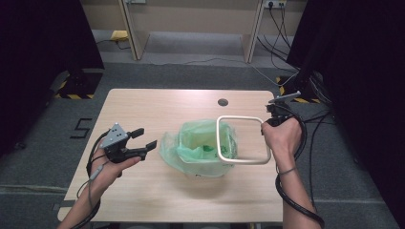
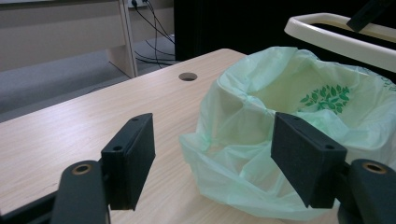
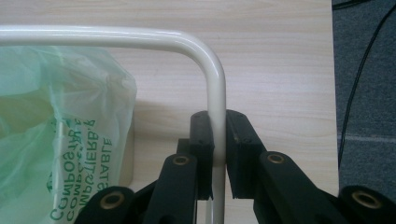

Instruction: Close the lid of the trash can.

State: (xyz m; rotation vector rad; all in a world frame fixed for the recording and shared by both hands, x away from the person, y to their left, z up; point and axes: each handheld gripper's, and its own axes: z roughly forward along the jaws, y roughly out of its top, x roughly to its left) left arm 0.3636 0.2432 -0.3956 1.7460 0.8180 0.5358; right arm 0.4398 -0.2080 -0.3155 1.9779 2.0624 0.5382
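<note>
A small bin lined with a pale green bag stands in the middle of the wooden table. Above its right side hangs a cream rectangular ring, held in the air. My right gripper is shut on the ring's right edge; in the right gripper view both pads clamp the cream bar just below its rounded corner. My left gripper stands open to the left of the bag, a little off the table, nothing between its pads. The bag and ring lie ahead of it.
A round cable hole sits near the table's far edge. Bare tabletop lies left and in front of the bin. Cables trail over the grey floor at the right, and desk legs stand behind.
</note>
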